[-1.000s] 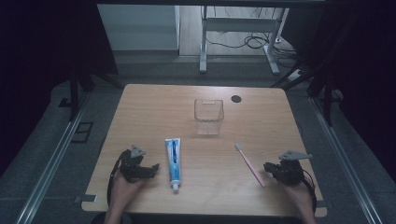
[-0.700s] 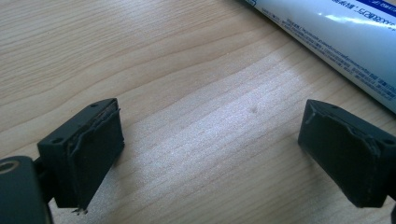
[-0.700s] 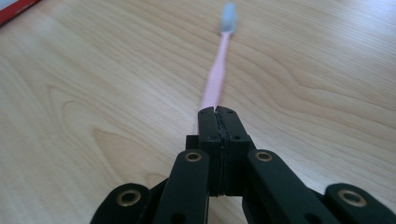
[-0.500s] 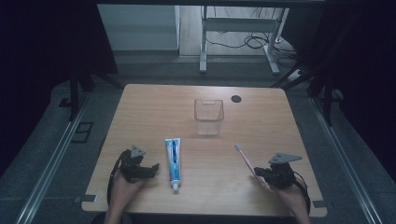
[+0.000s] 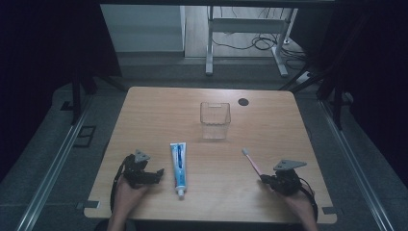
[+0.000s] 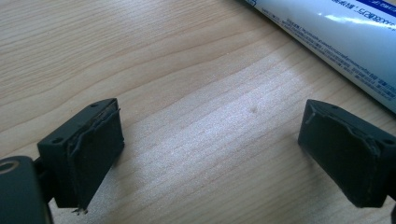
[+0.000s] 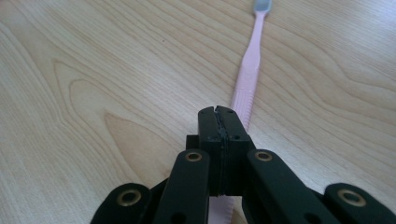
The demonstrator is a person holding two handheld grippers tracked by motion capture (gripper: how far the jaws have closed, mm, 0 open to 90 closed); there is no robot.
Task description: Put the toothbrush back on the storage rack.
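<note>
High view: wooden surface (image 5: pixel 159 110), clear cup (image 5: pixel 215 120) mid-surface, toothpaste tube (image 5: pixel 178 163) lying flat just right of my left claw (image 5: pixel 156 174). Left claw's wide open, holding nothing, tube just off its right jaw. Right claw (image 5: pixel 265 179) is closed, jaws pressed together over the pink toothbrush's (image 7: pixel 247 77) handle; whether they're gripping it, I can't tell.

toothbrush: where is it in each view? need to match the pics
High view: the pink toothbrush lies lower right on the table, head toward the clear cup, handle end at the right gripper.
Left gripper view: not in it; the toothpaste tube crosses the top right.
Right gripper view: the toothbrush runs from top centre down under the shut jaws.
Shared landmark: the wood-grain tabletop.
</note>
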